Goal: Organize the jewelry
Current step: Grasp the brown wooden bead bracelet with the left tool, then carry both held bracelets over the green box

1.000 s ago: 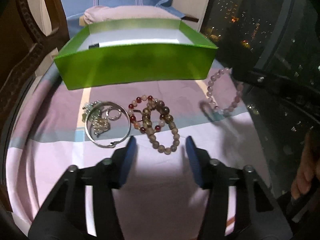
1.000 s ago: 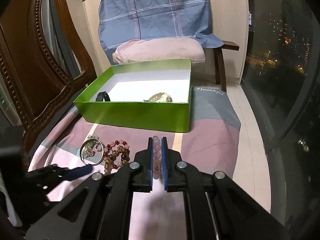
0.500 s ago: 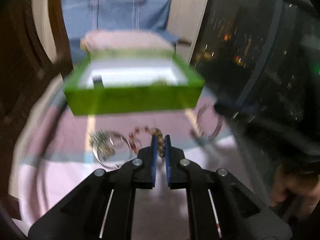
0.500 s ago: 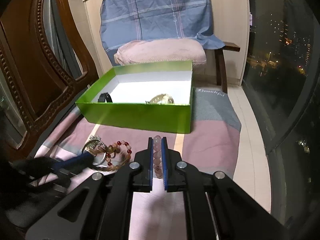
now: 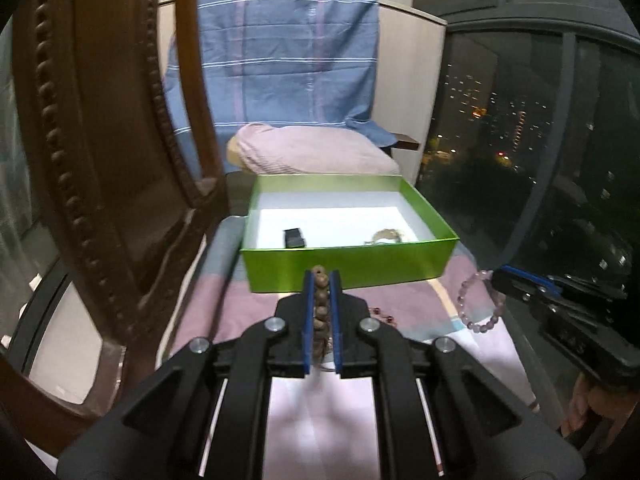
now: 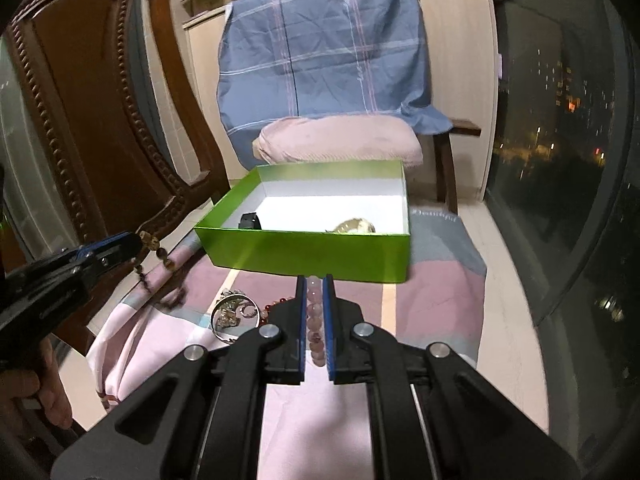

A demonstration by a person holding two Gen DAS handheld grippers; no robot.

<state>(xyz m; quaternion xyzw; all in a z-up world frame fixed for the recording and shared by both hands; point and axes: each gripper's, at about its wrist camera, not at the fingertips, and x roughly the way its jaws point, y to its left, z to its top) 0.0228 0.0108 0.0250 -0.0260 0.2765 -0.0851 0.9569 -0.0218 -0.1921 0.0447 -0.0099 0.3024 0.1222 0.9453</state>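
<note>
My left gripper (image 5: 321, 276) is shut on a brown bead bracelet (image 5: 320, 304), lifted above the cloth; in the right wrist view that bracelet (image 6: 160, 256) dangles from the left gripper (image 6: 136, 242). My right gripper (image 6: 314, 280) is shut on a pink bead bracelet (image 6: 314, 320), which hangs from it at the right of the left wrist view as a pale loop (image 5: 476, 304). An open green box (image 5: 348, 268) stands ahead with a black item (image 5: 294, 237) and a pale bracelet (image 6: 358, 226) inside. A silver bangle with small pieces (image 6: 234, 312) and red beads (image 6: 276, 304) lie on the cloth.
A carved wooden chair back (image 6: 92, 120) rises close on the left. A chair with a pink cushion (image 6: 340, 140) and a blue plaid cloth (image 6: 324, 56) stands behind the box. Dark window glass (image 6: 560, 140) runs along the right. A hand (image 6: 44, 396) grips the left tool.
My left gripper shut on the brown bead bracelet and lifted it off the cloth, tilting up toward the box. My right gripper rose slightly, still holding the pink bracelet.
</note>
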